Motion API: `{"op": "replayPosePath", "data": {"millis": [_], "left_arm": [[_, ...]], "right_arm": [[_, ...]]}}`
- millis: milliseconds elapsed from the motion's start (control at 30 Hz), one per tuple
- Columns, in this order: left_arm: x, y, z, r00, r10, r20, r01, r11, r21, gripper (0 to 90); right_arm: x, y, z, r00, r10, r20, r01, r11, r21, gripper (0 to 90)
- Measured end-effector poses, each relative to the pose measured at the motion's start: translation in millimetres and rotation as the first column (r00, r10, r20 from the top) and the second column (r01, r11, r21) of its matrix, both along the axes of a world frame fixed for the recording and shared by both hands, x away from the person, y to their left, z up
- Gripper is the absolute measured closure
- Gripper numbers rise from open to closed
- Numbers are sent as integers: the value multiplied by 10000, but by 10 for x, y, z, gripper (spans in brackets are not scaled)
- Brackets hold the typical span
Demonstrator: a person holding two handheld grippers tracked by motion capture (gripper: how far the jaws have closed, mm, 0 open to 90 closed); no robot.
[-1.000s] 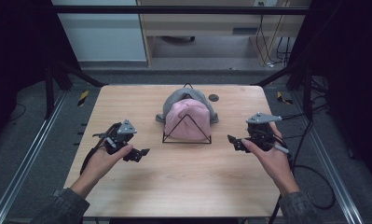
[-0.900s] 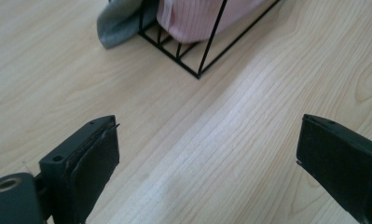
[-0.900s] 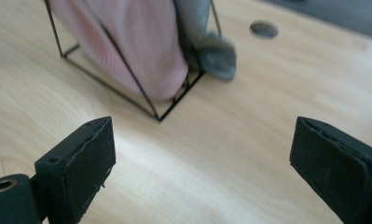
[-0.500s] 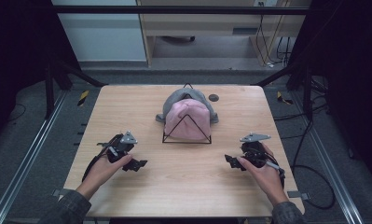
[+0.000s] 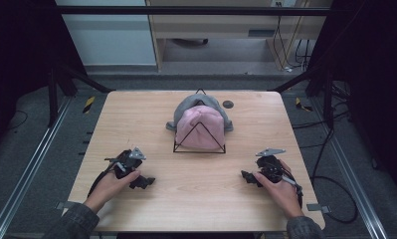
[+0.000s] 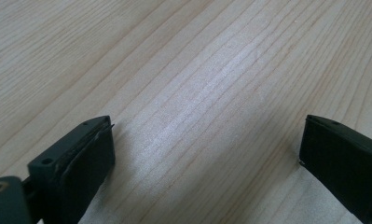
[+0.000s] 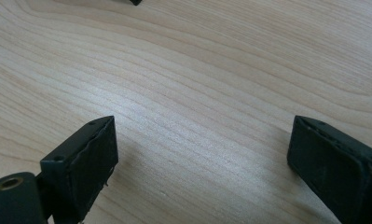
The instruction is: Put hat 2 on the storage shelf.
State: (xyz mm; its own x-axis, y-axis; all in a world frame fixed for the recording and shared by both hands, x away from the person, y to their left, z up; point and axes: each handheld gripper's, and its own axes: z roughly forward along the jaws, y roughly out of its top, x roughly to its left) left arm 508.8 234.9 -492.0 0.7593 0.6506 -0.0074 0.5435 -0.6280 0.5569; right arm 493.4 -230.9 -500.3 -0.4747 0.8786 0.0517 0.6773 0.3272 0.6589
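- Left gripper (image 5: 145, 182) low at near-left table (image 5: 136, 112) edge, jaws wide apart, nothing held.
- Right gripper (image 5: 247, 176) mirrored near-right, jaws spread wide, empty.
- Pink hat (image 5: 201, 127) draped over black wire stand (image 5: 199, 148), mid-table, grey hat (image 5: 191, 104) behind; well apart from both, likely parked clear.

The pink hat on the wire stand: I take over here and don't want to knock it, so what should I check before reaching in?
1. Left gripper open, holding nothing: ok.
2. Right gripper open, holding nothing: ok.
3. Pink hat sits on the black wire stand: ok.
4. Grey hat lies behind the pink one, touching it: ok.
5. Bare table between grippers and stand: ok.
6. Stand's hold on the table: cannot tell.
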Motion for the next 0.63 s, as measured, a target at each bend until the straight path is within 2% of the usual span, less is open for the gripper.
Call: {"op": "replayPosePath", "data": {"millis": [100, 167, 233, 367, 467, 633], "left_arm": [[-20, -12, -25, 9996, 10, 286, -11, 10000, 55, 16], [-29, -19, -45, 9992, 70, 405, -65, 9999, -105, 0], [-32, -16, -55, 9988, 77, 488, -66, 9997, -220, 0], [-43, 5, -74, 9978, 39, 655, -12, 9992, -411, 0], [-56, 29, -92, 9963, 16, 861, 34, 9984, -572, 0], [-55, 40, -102, 9956, -77, 937, 142, 9976, -684, 0]], "right_arm": [[-7, -10, -3, 10000, -90, 40, 90, 10000, 31, 82], [-19, -15, -20, 9998, -101, 175, 102, 9999, -86, 73], [-43, -10, -48, 9990, -92, 444, 105, 9995, -304, 59], [-110, -27, -117, 9936, -94, 1128, 102, 9999, -70, 35], [-164, -14, -118, 9939, -47, 1102, 51, 10000, -28, 35], [-173, -5, -120, 9938, 0, 1110, 4, 10000, -36, 29]]}}
